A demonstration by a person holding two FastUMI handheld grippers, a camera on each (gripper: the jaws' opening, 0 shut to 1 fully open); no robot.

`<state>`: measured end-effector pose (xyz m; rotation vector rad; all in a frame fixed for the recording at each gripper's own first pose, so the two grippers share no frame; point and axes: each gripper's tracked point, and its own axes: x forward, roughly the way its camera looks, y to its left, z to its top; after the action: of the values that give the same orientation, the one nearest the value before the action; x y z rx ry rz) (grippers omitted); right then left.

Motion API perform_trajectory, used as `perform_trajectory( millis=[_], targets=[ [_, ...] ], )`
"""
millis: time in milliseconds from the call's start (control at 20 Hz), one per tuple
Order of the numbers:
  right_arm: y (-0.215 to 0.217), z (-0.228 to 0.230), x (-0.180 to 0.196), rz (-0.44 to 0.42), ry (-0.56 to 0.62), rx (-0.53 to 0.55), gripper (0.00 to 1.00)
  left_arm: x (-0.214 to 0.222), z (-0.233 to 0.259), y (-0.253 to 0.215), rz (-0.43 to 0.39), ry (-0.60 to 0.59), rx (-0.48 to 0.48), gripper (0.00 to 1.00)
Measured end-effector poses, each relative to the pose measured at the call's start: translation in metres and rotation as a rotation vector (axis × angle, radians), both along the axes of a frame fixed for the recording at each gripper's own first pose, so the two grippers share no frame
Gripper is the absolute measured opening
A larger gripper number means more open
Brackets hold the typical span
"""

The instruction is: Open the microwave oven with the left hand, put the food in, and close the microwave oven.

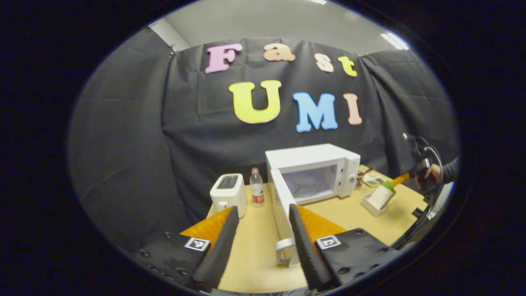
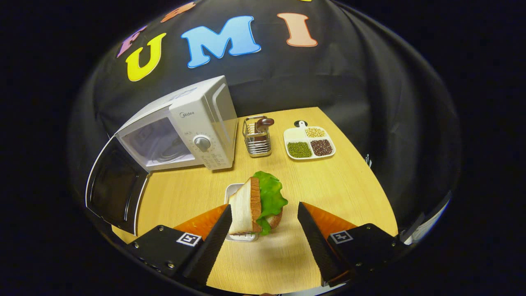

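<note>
A microwave oven is seen at the back left of the wooden table, its door swung wide open towards the near left. Just beside its right side a wire rack is placed, and further right a divided white dish of beans. A sandwich with green lettuce is stood in a small white tray at the table's middle. The right gripper is held apart around it, the left finger close to the bread, the right finger well clear.
</note>
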<state>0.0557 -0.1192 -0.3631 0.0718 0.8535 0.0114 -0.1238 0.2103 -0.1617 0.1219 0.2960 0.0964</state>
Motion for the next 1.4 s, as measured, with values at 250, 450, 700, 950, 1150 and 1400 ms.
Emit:
perform_trajectory(
  millis=[250, 450, 700, 950, 1150, 1400],
  targets=[
    [-0.011, -0.024, 0.008, 0.003, 0.047, 0.113, 0.97, 0.048, 0.106, -0.079, 0.055, -0.265, -0.081, 0.98],
    [0.004, -0.035, 0.010, 0.029, 0.090, 0.268, 0.96, 0.076, 0.124, -0.134, 0.036, -0.301, -0.088, 0.96],
    [0.009, -0.055, 0.011, 0.060, 0.179, 0.328, 0.88, 0.099, 0.112, -0.193, 0.005, -0.234, -0.022, 0.98],
    [0.017, -0.047, 0.013, 0.083, 0.202, 0.424, 0.20, 0.107, 0.115, -0.225, 0.012, -0.210, 0.026, 0.99],
    [0.020, -0.029, 0.017, 0.077, 0.170, 0.446, 0.20, 0.103, 0.115, -0.237, 0.002, -0.208, 0.021, 0.96],
    [0.048, 0.007, 0.012, 0.078, 0.101, 0.489, 0.20, 0.104, 0.131, -0.227, -0.035, -0.241, 0.004, 0.96]
  ],
)
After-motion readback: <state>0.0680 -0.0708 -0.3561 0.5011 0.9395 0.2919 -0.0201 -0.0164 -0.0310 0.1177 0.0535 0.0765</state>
